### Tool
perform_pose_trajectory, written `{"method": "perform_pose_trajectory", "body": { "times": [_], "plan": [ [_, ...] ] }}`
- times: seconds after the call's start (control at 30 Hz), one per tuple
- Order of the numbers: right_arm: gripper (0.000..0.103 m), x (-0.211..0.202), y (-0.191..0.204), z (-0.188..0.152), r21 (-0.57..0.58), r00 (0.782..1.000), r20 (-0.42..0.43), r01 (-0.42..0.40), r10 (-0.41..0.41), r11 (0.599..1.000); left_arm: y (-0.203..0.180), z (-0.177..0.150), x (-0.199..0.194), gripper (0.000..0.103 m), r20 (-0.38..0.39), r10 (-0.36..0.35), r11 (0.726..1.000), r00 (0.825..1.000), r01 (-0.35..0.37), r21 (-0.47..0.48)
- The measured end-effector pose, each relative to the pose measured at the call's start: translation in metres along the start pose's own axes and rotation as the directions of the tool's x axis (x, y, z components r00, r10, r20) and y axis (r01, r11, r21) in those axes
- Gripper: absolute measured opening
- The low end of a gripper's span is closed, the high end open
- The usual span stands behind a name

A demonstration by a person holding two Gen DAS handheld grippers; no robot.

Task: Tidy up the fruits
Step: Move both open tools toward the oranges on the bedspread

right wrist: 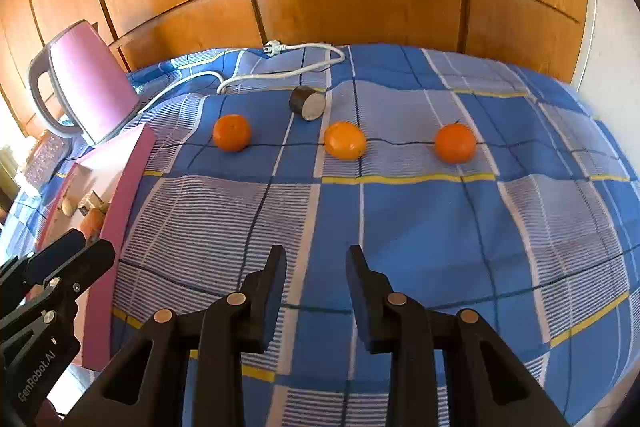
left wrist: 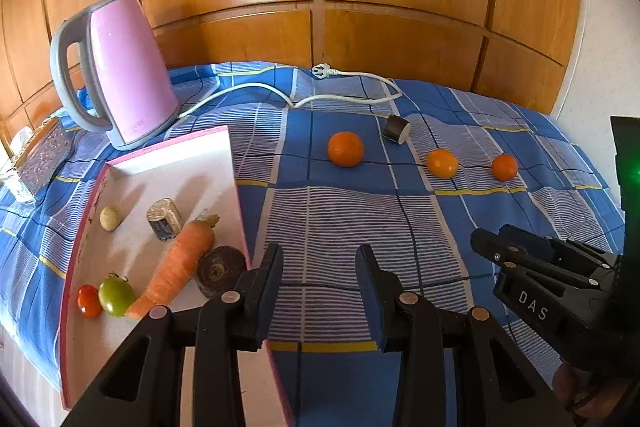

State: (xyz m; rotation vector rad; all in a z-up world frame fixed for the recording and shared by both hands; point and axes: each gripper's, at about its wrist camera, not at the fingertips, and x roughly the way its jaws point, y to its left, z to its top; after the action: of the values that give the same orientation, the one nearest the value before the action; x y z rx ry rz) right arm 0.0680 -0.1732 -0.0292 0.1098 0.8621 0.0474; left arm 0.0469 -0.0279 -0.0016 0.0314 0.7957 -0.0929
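Note:
Three oranges lie in a row on the blue checked cloth: left orange [left wrist: 345, 149] [right wrist: 231, 132], middle orange [left wrist: 441, 163] [right wrist: 345, 140], right orange [left wrist: 504, 167] [right wrist: 455, 143]. A white tray with a pink rim [left wrist: 236, 183] [right wrist: 124, 195] at the left holds a carrot [left wrist: 176, 263], a red tomato [left wrist: 88, 300], a green tomato [left wrist: 116, 297], a small pale round fruit [left wrist: 109, 218] and two dark stubby pieces. My left gripper [left wrist: 319, 291] is open and empty beside the tray's right edge. My right gripper [right wrist: 316, 295] is open and empty, well short of the oranges.
A pink kettle [left wrist: 124, 75] [right wrist: 84, 83] stands at the back left, its white cord and plug [left wrist: 324, 71] [right wrist: 276, 47] trailing across the cloth. A dark cylinder piece [left wrist: 396, 129] [right wrist: 307, 101] lies behind the oranges. Wooden panels rise behind. A sparkly box [left wrist: 44, 155] sits far left.

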Motion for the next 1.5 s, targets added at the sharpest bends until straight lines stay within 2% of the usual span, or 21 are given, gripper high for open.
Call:
{"method": "perform_pose_trajectory", "body": {
  "times": [0.3, 0.73, 1.03, 1.27, 1.5],
  "plan": [
    [0.032, 0.002, -0.015, 0.003, -0.005, 0.999, 0.011, 0.05, -0.05, 0.999, -0.017, 0.008, 0.013, 0.038, -0.024, -0.03, 0.999, 0.999, 0.031, 0.015],
    [0.032, 0.014, -0.069, 0.009, 0.103, 0.994, -0.019, 0.105, -0.104, 0.989, -0.047, 0.024, 0.048, 0.034, -0.088, -0.1, 0.995, 0.991, 0.102, 0.02],
    [0.032, 0.024, -0.091, 0.023, 0.136, 0.993, -0.014, 0.114, -0.113, 0.984, -0.064, 0.042, 0.073, 0.035, -0.1, -0.144, 0.989, 0.985, 0.145, 0.01],
    [0.037, 0.03, -0.111, 0.041, 0.173, 0.995, 0.02, 0.091, -0.096, 0.981, -0.085, 0.057, 0.09, 0.035, -0.094, -0.176, 0.983, 0.98, 0.18, 0.031],
    [0.038, 0.047, -0.126, 0.06, 0.176, 0.996, 0.026, 0.074, -0.08, 0.982, -0.1, 0.073, 0.111, 0.035, -0.09, -0.199, 0.979, 0.976, 0.202, 0.032]
  ]
}}
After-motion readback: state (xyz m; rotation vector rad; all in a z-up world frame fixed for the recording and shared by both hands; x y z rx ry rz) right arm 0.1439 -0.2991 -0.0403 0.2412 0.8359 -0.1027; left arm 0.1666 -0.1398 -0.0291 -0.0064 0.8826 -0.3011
